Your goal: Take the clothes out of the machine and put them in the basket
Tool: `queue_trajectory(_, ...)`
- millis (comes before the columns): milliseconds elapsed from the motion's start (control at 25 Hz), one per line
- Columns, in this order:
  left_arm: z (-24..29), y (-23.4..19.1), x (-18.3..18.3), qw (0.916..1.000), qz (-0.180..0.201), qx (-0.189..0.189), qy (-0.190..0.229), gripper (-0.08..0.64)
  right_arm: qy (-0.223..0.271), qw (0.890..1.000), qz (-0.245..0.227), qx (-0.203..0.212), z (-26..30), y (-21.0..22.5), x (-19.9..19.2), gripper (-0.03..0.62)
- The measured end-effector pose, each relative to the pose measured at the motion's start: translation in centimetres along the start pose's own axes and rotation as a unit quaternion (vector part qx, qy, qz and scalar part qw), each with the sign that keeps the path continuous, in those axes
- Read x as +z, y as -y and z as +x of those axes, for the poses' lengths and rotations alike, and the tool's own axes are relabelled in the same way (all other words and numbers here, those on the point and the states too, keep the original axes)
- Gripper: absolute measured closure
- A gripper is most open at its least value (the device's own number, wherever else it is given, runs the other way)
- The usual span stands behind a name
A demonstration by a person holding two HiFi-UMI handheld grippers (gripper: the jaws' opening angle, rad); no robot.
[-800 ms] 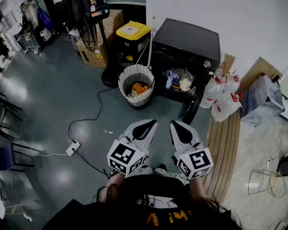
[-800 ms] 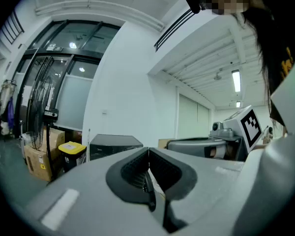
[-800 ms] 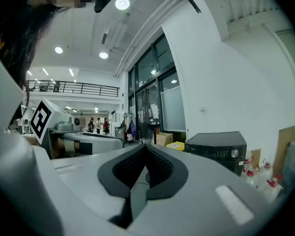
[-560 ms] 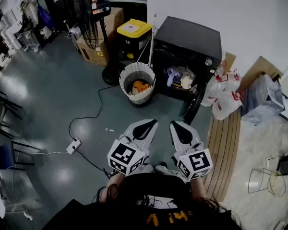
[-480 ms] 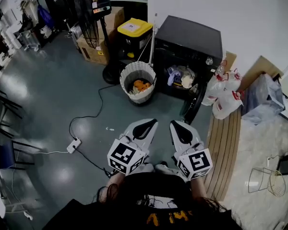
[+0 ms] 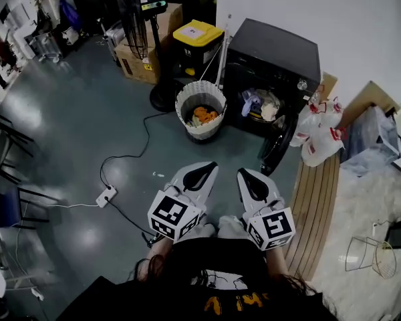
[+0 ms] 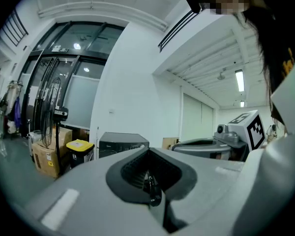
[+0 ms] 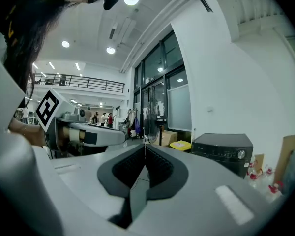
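Against the white wall, machine: black box-shaped front-loading washer [image 6: 274, 45], its round door [image 6: 279, 146] swung open toward the person.
Clothes: pale and blue crumpled garments [image 6: 260, 105] lying in the drum mouth.
Basket: white woven round laundry basket [image 6: 200, 131] on the grey floor just left of the washer, an orange garment [image 6: 202, 114] inside.
Left gripper: grey two-jaw claw [image 6: 199, 174] clenched, nothing between its jaws, well short of the washer.
Right gripper: matching grey claw [image 6: 248, 182] clenched and empty, beside the left one.
Behind the basket: yellow-lidded black bin [image 6: 197, 33].
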State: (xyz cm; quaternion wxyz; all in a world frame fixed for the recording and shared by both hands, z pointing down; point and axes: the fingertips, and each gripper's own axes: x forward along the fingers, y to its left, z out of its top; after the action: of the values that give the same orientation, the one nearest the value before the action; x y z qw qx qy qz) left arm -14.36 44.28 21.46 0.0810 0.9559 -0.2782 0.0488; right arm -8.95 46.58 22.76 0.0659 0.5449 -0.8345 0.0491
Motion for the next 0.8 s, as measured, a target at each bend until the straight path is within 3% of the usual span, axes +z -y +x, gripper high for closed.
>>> queue_trajectory(440,1.4,-2.3,-0.2,0.9999,0.002,0.0,-0.013,0.56,-0.001,1.0,0.0,0.011,3.8,1.3,0.2,0.557)
queue_trajectory(800,4.5,-8.7,0.1,0.9991,-0.007,0.033,-0.024,0.56,0.004,0.999,0.011,0.032,10.5,4.7,0.8,0.552)
